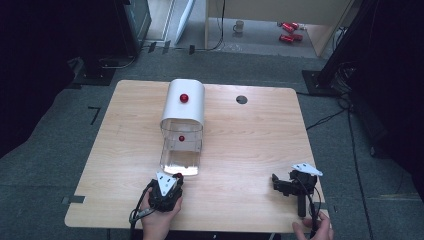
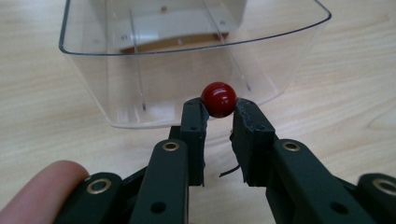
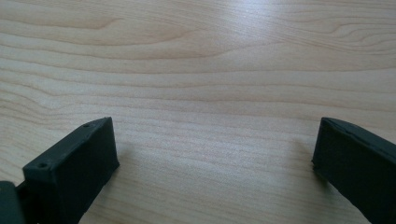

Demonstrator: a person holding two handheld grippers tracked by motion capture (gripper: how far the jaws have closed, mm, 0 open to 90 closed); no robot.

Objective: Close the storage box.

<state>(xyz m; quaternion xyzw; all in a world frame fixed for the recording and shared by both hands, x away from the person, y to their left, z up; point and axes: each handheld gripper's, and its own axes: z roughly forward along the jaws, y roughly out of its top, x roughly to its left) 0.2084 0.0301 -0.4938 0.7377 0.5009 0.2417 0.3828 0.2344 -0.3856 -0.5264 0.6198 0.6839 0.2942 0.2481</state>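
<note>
On the wooden tabletop (image 1: 240,135), the left tongs (image 1: 176,178) sit near the front edge, held by the person's left hand (image 1: 159,220). Their jaws are closed narrowly on a small red knob (image 2: 218,99) fixed to the front wall of a clear plastic drawer (image 2: 140,93). The drawer is pulled out from a white rounded housing (image 1: 184,102), which carries another red knob (image 1: 184,97) on top. Farther right, the right tongs (image 1: 278,182) lie near the tabletop's right front corner, jaws spread wide and holding nothing.
</note>
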